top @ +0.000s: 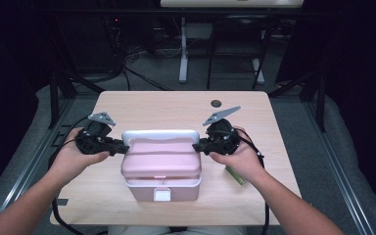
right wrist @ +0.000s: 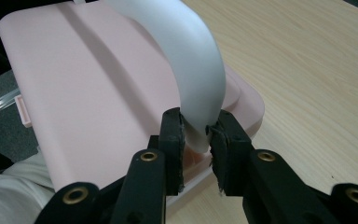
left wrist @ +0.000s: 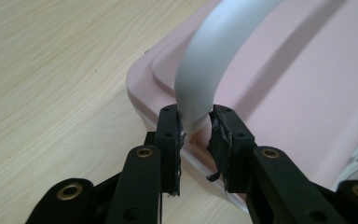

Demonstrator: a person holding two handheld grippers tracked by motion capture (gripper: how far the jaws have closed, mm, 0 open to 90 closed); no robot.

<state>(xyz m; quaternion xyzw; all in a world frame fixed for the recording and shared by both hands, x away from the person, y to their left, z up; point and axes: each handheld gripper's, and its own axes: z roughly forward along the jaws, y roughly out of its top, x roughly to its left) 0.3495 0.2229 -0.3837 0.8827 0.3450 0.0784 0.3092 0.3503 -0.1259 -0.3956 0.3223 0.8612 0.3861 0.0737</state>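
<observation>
- I see a pink box [top: 160,164] with a pale lower body sitting near the front middle of the wooden surface [top: 176,105], its white front latch [top: 162,195] facing me.
- A white handle [top: 159,133] arches over the box's lid from one side to the other.
- My left hand-held gripper [top: 119,147] is at the box's left side. In the left gripper view, its jaws are clamped on the left end of the white handle [left wrist: 200,88], and the pads [left wrist: 173,140] press against it just above the lid's corner.
- My right hand-held gripper [top: 196,146] is at the box's right side. In the right gripper view, its jaws are clamped on the right end of the handle [right wrist: 200,88].
- A green object [top: 235,175] lies on the surface just beside my right hand, mostly hidden by it.
</observation>
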